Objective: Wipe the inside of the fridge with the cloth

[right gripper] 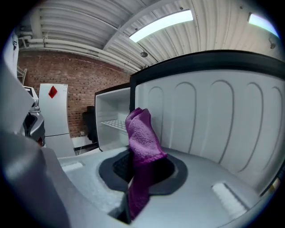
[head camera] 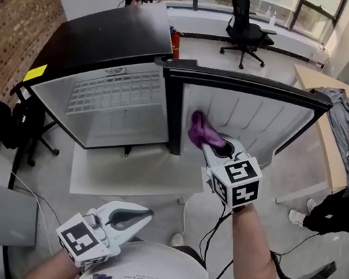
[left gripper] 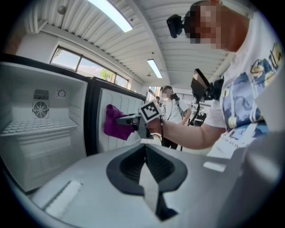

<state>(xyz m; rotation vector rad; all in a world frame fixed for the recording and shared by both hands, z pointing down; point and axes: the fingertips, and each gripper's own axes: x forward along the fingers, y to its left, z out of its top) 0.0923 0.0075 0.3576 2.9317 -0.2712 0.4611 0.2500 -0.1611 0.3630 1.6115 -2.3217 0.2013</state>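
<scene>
One fuzzy purple cloth (right gripper: 142, 138), crumpled

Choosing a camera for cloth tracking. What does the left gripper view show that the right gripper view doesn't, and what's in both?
Only the left gripper view: the left gripper, jaws shut on nothing; the right gripper from outside; a round fan grille in the back wall of the black mini fridge. Only the right gripper view: a close-up of the purple terry cloth clamped in that gripper's jaws; a red brick wall; a white cabinet with a red diamond. Both: the cloth, the white ribbed inner door liner, the white wire shelf.
</scene>
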